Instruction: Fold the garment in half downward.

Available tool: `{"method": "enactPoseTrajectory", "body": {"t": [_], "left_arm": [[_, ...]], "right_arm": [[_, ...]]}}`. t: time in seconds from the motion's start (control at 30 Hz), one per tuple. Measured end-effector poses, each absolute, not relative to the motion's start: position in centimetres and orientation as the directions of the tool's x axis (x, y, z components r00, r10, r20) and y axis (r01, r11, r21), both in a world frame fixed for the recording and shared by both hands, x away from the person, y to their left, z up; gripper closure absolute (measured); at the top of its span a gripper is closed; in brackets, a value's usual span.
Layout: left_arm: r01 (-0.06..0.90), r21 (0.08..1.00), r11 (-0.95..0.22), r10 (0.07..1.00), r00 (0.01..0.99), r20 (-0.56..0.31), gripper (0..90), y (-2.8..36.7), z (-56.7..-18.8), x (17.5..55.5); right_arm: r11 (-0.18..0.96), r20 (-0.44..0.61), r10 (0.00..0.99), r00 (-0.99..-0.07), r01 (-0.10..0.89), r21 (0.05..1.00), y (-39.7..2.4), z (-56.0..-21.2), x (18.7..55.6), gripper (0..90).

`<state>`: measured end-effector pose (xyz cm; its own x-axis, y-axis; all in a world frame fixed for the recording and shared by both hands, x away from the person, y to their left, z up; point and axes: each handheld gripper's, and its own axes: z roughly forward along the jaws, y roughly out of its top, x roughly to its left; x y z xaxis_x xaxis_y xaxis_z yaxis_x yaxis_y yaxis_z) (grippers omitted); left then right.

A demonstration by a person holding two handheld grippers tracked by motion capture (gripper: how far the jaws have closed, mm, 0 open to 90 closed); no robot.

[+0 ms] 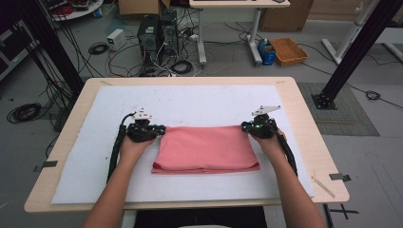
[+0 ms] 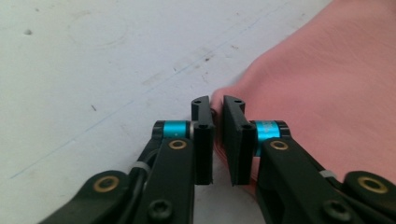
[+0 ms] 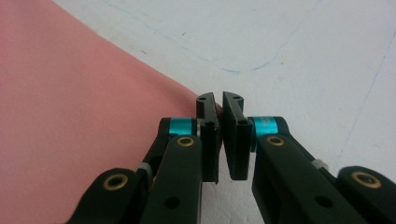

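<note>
A pink cloth [image 1: 204, 147] lies folded into a rectangle on the white mat [image 1: 190, 102], with its fold toward the person. My left gripper [image 1: 161, 129] is at its far left corner. In the left gripper view the jaws [image 2: 218, 100] stand a narrow slit apart, with the corner of the cloth [image 2: 327, 93] between the tips and not pinched. My right gripper [image 1: 244, 126] is at the far right corner. Its jaws [image 3: 219, 97] are almost together, and a sliver of the cloth [image 3: 70, 116] shows at their tips.
The mat covers most of the wooden table [image 1: 304, 118]. A thin stick [image 1: 323, 186] lies near the table's front right corner. Beyond the far edge, on the floor, are computer towers [image 1: 157, 33], cables and a brown tray [image 1: 288, 50].
</note>
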<state>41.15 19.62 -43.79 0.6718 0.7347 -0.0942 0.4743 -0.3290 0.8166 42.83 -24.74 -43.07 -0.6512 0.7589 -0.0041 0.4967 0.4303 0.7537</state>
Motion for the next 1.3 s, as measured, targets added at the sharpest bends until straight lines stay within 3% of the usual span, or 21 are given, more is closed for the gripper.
{"method": "enactPoseTrajectory", "body": {"t": [0.07,0.17,0.2,0.47,0.73,1.3], "left_arm": [[0.472,0.830,-0.299,0.752,0.651,-0.100,67.1,19.8,-43.4,40.9],[0.464,0.845,-0.267,0.751,0.650,-0.119,56.7,20.3,-42.9,40.4],[0.451,0.855,-0.255,0.753,0.647,-0.117,52.7,20.5,-42.8,40.1],[0.446,0.872,-0.201,0.742,0.651,-0.162,31.1,22.3,-42.3,37.5],[0.427,0.878,-0.215,0.709,0.687,-0.160,20.9,22.0,-40.9,34.7],[0.429,0.872,-0.237,0.689,0.707,-0.160,19.8,21.8,-41.2,33.4]], "right_arm": [[0.414,0.003,0.765,-0.644,0.496,0.763,-24.8,-42.9,42.6,79.3],[0.388,0.004,0.789,-0.615,0.502,0.773,-25.2,-42.7,42.3,55.7],[0.385,0.005,0.796,-0.606,0.513,0.767,-25.4,-42.7,42.1,51.9],[0.359,0.013,0.780,-0.625,0.465,0.809,-26.1,-42.3,39.7,31.9],[0.312,0.056,0.727,-0.684,0.402,0.861,-26.1,-41.3,38.2,24.5],[0.291,0.094,0.699,-0.708,0.403,0.868,-25.5,-40.9,38.4,21.5]]}}
